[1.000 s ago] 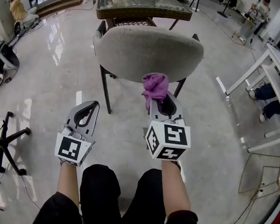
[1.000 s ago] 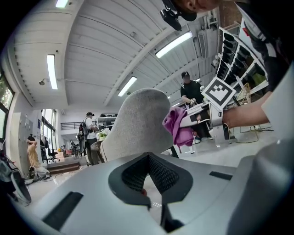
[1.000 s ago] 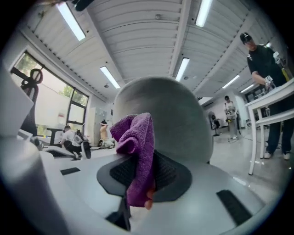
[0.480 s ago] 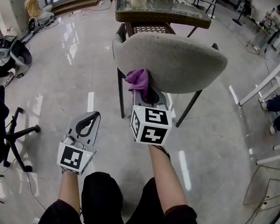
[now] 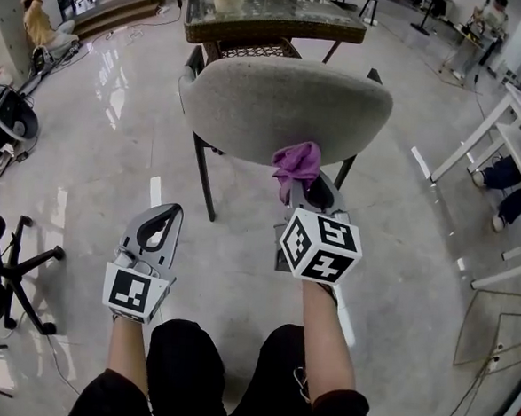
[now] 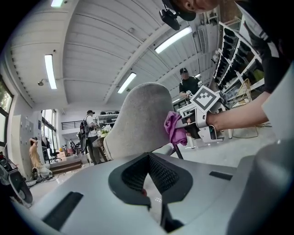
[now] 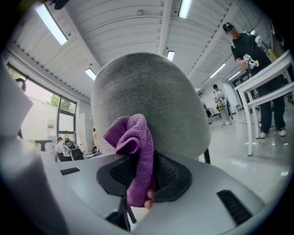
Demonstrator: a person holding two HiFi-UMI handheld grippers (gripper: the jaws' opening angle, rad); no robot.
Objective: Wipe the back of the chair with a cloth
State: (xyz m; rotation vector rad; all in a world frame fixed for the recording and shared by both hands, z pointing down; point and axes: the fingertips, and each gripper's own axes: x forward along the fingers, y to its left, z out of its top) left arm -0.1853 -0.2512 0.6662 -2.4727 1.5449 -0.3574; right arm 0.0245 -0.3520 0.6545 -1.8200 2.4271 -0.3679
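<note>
The chair's grey upholstered back (image 5: 285, 107) faces me in the head view, on dark legs. A purple cloth (image 5: 296, 163) is bunched at the tip of my right gripper (image 5: 303, 190), which is shut on it; the cloth lies against the lower right part of the backrest. In the right gripper view the cloth (image 7: 135, 153) hangs between the jaws in front of the grey back (image 7: 154, 105). My left gripper (image 5: 160, 218) hangs low at the left, shut and holding nothing, apart from the chair. The left gripper view shows the chair back (image 6: 138, 119) and the cloth (image 6: 175, 129) from the side.
A glass-topped wicker table (image 5: 265, 12) stands behind the chair. A white table frame (image 5: 504, 157) is at the right, with seated people's legs beyond it. A black office chair base (image 5: 16, 266) sits at the left. People stand in the background.
My right gripper has carried the cloth from the left part of the backrest to the lower right part. My left gripper stayed low at the left.
</note>
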